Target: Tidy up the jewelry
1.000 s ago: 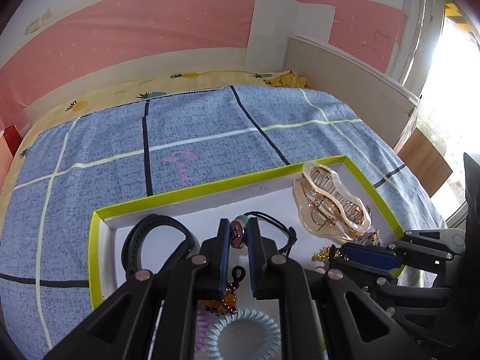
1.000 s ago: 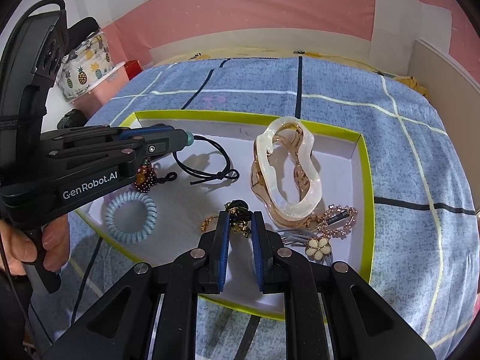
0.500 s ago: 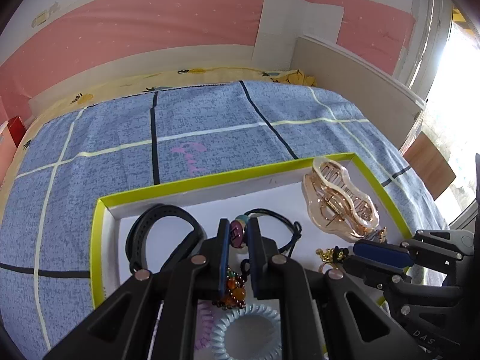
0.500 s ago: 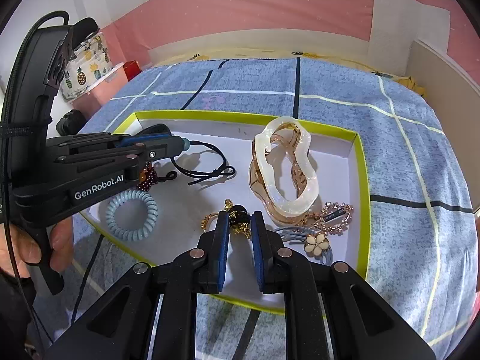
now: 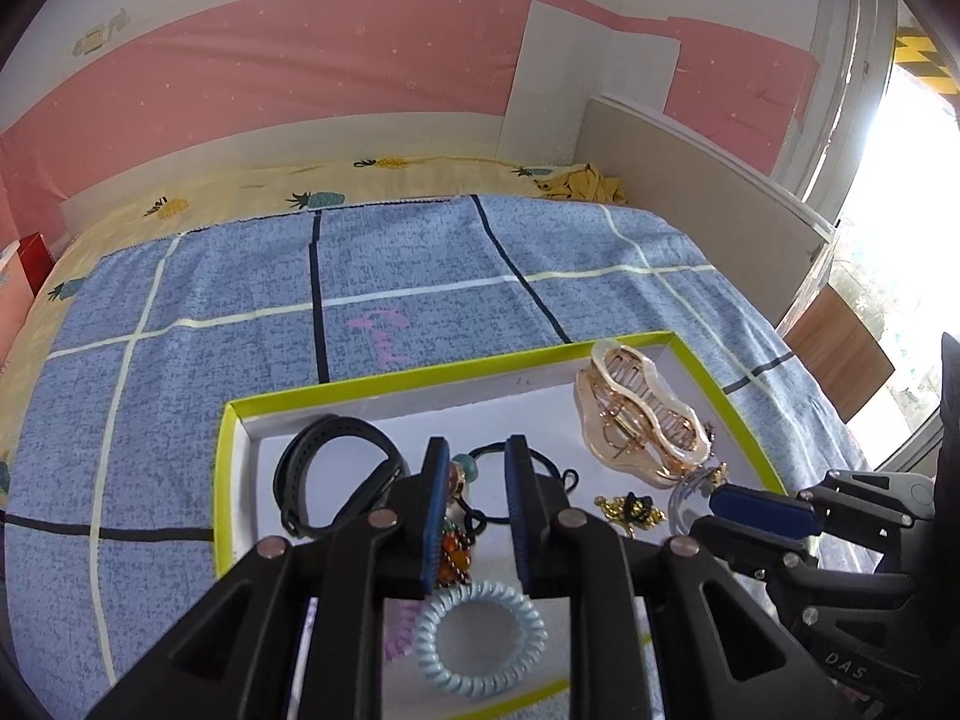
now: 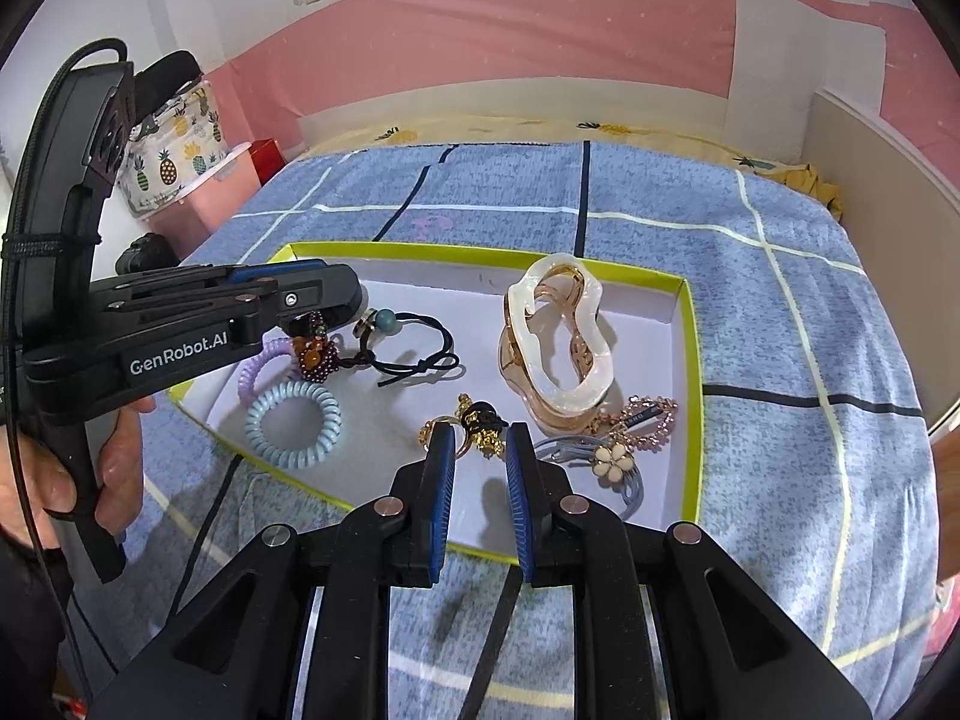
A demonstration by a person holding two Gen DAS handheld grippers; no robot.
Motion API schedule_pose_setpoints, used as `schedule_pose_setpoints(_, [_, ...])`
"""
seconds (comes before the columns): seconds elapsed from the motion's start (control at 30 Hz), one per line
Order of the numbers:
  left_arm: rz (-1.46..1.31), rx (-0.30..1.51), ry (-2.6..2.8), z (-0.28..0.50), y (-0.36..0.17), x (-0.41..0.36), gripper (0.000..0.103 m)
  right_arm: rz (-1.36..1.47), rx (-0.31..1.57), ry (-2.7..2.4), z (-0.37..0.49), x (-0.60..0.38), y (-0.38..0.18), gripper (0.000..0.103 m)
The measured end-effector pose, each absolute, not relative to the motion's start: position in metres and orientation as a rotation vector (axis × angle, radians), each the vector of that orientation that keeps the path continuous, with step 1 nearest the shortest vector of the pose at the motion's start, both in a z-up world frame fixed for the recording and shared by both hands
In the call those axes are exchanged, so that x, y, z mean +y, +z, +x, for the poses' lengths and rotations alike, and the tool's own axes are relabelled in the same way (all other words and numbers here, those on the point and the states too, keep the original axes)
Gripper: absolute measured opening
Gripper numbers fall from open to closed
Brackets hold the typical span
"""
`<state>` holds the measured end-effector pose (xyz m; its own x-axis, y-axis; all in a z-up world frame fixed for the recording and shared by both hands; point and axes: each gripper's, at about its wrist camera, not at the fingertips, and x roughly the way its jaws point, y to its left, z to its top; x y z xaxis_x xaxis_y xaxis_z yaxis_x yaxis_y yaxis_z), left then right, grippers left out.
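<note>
A white tray with a lime-green rim (image 6: pixel 690 354) lies on the bed and holds the jewelry; its rim also shows in the left wrist view (image 5: pixel 420 378). My left gripper (image 5: pixel 477 462) (image 6: pixel 354 300) is open over the black hair tie with beads (image 6: pixel 414 342) (image 5: pixel 462 474) and the brown bead cluster (image 6: pixel 312 357). My right gripper (image 6: pixel 478 444) (image 5: pixel 720 495) is open and empty just above the gold charm piece (image 6: pixel 480 420) (image 5: pixel 630 507). A large pearly gold claw clip (image 6: pixel 558 336) (image 5: pixel 642 414) lies at the tray's right.
A black band (image 5: pixel 336 474), a light blue spiral tie (image 6: pixel 294 420) (image 5: pixel 480 636), a lilac spiral tie (image 6: pixel 255 369), a flower hair tie (image 6: pixel 612 459) and a gold chain clip (image 6: pixel 648 420) lie in the tray. A beige board (image 5: pixel 708 222) edges the bed. A pineapple-print box (image 6: pixel 174 150) stands left.
My left gripper has opened, and the beaded hair tie it held now lies in the tray. My right gripper has opened a little wider and drawn back slightly.
</note>
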<state>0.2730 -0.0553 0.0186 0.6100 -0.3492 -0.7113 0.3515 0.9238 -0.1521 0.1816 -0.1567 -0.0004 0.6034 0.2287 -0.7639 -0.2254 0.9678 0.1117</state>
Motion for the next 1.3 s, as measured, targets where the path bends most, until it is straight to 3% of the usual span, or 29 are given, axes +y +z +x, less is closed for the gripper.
schedule_pose_setpoints(0.57, [0.009,0.761,-0.381,0.189,0.049,-0.037,0.02,0.025,0.78,0.269,0.11,-0.16,0.044,0.019])
schedule_pose_setpoints(0.73, [0.022,0.753,-0.362,0.157,0.055,-0.029,0.02,0.025,0.739,0.272,0.079,-0.161,0.056,0.038])
schedule_pose_setpoints(0.8, [0.02,0.753,-0.362,0.146,0.056,-0.027,0.021,0.025,0.724,0.275,0.066,-0.161,0.06,0.041])
schedule_pose_setpoints(1.3, [-0.02,0.719,-0.284,0.073,0.058,-0.005,0.021,-0.013,0.678,0.259,-0.004,-0.154,0.062,0.042])
